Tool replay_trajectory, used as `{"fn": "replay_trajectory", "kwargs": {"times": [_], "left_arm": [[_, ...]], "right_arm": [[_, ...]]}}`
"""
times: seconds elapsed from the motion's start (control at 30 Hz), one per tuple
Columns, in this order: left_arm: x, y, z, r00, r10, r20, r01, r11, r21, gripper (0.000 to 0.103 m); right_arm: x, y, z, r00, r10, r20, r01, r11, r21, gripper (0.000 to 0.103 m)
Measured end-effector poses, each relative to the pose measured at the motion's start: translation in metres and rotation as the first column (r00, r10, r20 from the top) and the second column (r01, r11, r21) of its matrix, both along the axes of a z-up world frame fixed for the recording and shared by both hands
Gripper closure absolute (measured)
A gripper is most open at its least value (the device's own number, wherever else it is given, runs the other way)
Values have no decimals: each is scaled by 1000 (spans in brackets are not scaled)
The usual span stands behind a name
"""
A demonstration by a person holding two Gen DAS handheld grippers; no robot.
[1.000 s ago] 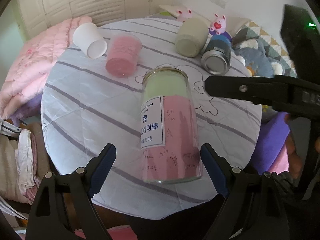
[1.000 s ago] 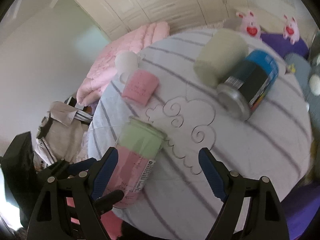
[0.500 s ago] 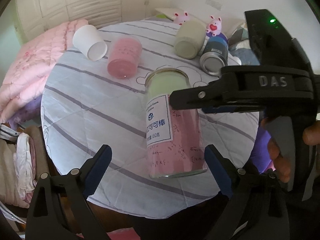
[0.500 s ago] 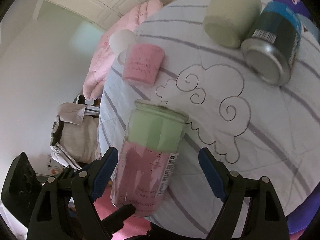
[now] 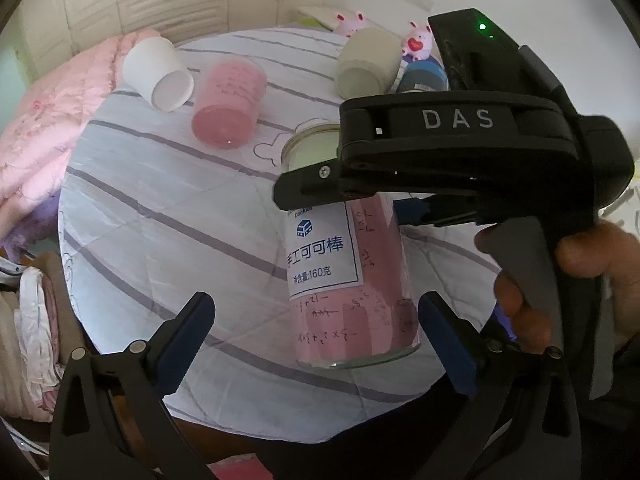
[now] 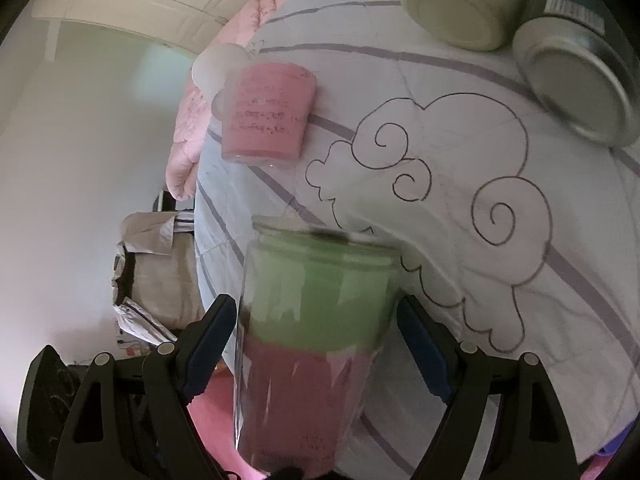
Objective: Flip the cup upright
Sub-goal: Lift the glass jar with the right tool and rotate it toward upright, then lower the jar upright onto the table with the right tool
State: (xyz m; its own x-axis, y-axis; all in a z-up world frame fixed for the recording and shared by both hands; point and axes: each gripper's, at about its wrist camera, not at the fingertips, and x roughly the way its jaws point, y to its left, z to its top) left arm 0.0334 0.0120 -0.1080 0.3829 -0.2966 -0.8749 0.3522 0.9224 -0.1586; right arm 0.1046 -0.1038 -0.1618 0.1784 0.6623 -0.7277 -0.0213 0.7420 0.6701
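A tall clear cup with green and pink paper inside and a white label lies on its side on the round striped table, mouth pointing away. My left gripper is open, fingers on either side of the cup's base end, not touching. My right gripper is open and straddles the cup near its middle, the fingers close to its sides. In the left wrist view the right gripper's black body crosses over the cup from the right.
Lying on the table farther back are a pink cup, a white paper cup, a beige cup and a blue can. Pink bedding lies left of the table. The table's near edge is just below the cup.
My right gripper has swung in from the right and come down over the cup, which now sits between its fingers. My left gripper has barely moved. The cup lies where it was.
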Motion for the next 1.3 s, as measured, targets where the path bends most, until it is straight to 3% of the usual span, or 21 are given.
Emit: {"fn": "replay_trajectory", "kwargs": {"times": [0.07, 0.13, 0.6, 0.93, 1.3], "left_arm": [[0, -2, 0, 1000, -5, 0, 5, 1000, 6, 0], [0, -5, 0, 1000, -8, -5, 8, 1000, 10, 0], [7, -25, 0, 999, 26, 25, -27, 998, 51, 0], [25, -43, -4, 997, 41, 59, -45, 997, 60, 0], [47, -59, -8, 997, 45, 59, -45, 999, -4, 0]], "right_arm": [[-1, -1, 1, 999, 10, 30, -11, 999, 38, 20], [-2, -3, 2, 998, 16, 54, -19, 998, 55, 30], [-7, -26, 40, 971, 10, 241, -9, 1000, -7, 30], [-11, -34, 65, 911, 44, 411, 9, 992, -125, 30], [-4, -46, 69, 839, 70, 540, 47, 979, -200, 30]]}}
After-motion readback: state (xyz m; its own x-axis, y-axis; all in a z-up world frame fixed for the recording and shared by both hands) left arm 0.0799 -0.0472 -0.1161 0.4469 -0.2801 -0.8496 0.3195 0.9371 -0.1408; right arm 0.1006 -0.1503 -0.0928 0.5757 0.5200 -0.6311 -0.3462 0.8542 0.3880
